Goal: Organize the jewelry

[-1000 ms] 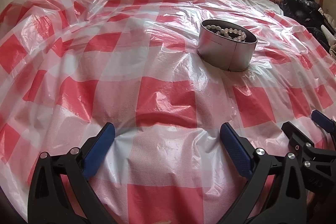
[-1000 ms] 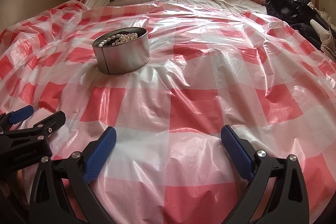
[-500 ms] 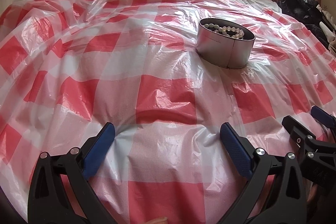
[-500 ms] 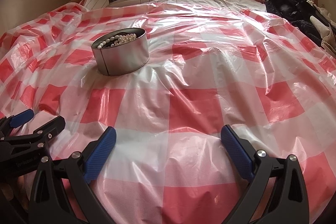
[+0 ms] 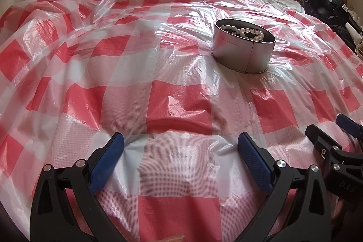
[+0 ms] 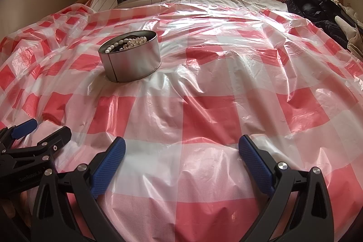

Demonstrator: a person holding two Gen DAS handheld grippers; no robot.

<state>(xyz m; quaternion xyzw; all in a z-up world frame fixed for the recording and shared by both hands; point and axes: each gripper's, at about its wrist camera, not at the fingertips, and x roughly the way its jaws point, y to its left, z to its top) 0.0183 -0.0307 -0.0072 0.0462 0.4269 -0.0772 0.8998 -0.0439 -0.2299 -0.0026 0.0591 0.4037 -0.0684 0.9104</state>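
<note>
Round silver tin [image 5: 242, 53], pale bead strands [image 5: 244, 31] heaped inside, unlidded

1. A round silver tin [image 5: 244, 53] is sitting upright and lidless on the red-and-white checked plastic sheet [image 5: 177, 106], with a thin dark seam running down its wall.
2. Pale, pearl-like beads [image 5: 247, 33] are lying coiled inside the tin, showing just below the rim against a dark interior.
3. From the right wrist view, the tin is standing left of centre, with the beads piling toward its far side.
4. The sheet is puckering around the tin's base.
</note>
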